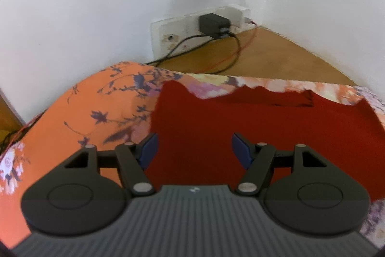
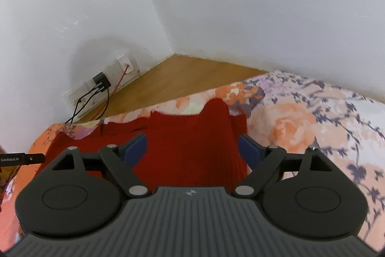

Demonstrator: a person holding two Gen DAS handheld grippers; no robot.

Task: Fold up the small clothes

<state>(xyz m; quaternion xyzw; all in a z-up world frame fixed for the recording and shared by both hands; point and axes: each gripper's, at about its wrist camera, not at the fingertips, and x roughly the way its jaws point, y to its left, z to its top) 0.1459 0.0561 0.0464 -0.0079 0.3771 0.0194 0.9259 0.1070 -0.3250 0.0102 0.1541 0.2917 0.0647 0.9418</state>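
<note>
A red knitted garment (image 1: pixel 240 117) lies spread on a floral orange bedsheet (image 1: pixel 84 107). My left gripper (image 1: pixel 195 148) hovers over its left part, open, with nothing between the blue pads (image 1: pixel 150 148). In the right wrist view the same red garment (image 2: pixel 192 141) shows a folded strip running toward the far edge. My right gripper (image 2: pixel 192 151) is open above that strip, its blue pads (image 2: pixel 136 147) on either side of it without touching. A piece of the left gripper (image 2: pixel 22 159) shows at the left edge.
The floral bedsheet (image 2: pixel 300 127) ends at a wooden ledge (image 1: pixel 264 54) in the wall corner. A white socket strip (image 1: pixel 192 25) on the wall holds a black charger (image 1: pixel 213 24), with black and red cables (image 1: pixel 216 57) trailing onto the ledge.
</note>
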